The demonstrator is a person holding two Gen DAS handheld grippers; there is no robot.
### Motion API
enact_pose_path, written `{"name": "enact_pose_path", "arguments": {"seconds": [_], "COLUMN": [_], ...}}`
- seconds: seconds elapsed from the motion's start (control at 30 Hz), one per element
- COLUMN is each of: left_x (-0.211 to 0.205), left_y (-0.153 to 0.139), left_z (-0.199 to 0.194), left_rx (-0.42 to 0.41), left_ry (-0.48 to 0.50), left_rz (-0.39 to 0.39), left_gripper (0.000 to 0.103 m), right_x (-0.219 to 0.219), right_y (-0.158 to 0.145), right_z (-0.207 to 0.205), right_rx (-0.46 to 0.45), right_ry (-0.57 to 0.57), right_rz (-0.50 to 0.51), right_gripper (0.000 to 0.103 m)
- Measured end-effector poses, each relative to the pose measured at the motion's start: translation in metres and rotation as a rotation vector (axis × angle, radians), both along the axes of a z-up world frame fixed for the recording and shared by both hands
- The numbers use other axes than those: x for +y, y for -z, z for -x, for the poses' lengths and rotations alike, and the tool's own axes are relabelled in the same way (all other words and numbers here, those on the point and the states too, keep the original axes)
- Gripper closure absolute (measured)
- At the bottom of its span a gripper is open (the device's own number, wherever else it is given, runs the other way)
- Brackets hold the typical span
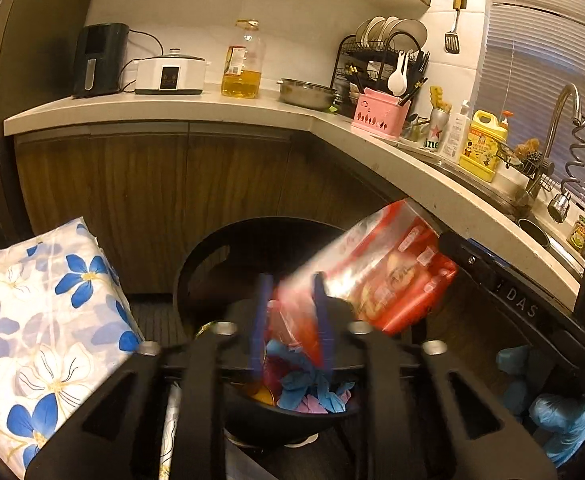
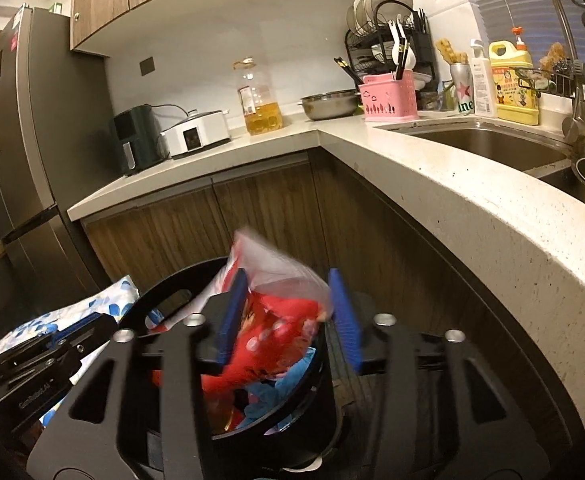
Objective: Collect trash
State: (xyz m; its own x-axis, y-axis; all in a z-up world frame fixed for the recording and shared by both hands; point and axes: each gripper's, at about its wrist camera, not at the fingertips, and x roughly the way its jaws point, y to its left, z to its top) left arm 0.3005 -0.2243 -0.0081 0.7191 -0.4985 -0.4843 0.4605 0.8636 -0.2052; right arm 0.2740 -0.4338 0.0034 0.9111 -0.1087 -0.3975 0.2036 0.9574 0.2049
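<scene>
A red and clear snack bag [image 1: 380, 276] hangs blurred over an open black trash bin [image 1: 292, 412]. In the left wrist view its lower end lies between the blue fingers of my left gripper [image 1: 292, 320], which stand apart and do not pinch it. Its upper corner reaches up toward my right gripper [image 1: 464, 256]. In the right wrist view the bag [image 2: 276, 336] sits loose between the parted fingers of my right gripper [image 2: 288, 320], above the bin [image 2: 316, 412]. My left gripper [image 2: 84, 328] shows at the left. Blue gloves and other waste fill the bin.
A blue-flowered soft pack [image 1: 44, 320] leans left of the bin. Wooden cabinet doors [image 1: 152, 200] stand behind it, under a pale L-shaped counter [image 2: 472, 216] with a sink [image 2: 492, 144], bottles and a dish rack. A fridge [image 2: 20, 160] stands at the far left. A blue-gloved hand [image 1: 564, 420] holds the right gripper.
</scene>
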Motion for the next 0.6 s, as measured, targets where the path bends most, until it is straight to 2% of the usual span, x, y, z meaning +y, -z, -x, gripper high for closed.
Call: {"name": "enact_pose_path", "arguments": {"seconds": [0.07,0.13,0.27,0.4,0.47,0.6], "left_x": [0.004,0.011,0.028,0.04,0.046,0.06], "left_y": [0.001,0.001,-0.004,-0.008,-0.01,-0.015], "left_z": [0.001,0.003,0.013,0.033,0.043,0.065], "left_rx": [0.004,0.008,0.006,-0.033,-0.054,-0.082], "left_ry": [-0.014,-0.035,-0.106,-0.189,-0.229,-0.278], "left_rz": [0.002,0.014,0.021,-0.043,-0.081,-0.106], "left_gripper": [0.056,0.048,0.021,0.013,0.006,0.006], "right_x": [-0.001,-0.001,0.004,0.018,0.026,0.043], "right_y": [0.001,0.001,-0.003,-0.007,-0.007,-0.004], "right_z": [0.001,0.004,0.011,0.026,0.032,0.046], "right_rx": [0.001,0.0,-0.009,-0.004,0.002,0.026], "right_ry": [0.004,0.006,0.018,0.028,0.025,-0.012], "right_rz": [0.0,-0.001,0.032,0.092,0.111,0.119], "right_gripper": [0.052,0.045,0.035,0.017,0.011,0.007]}}
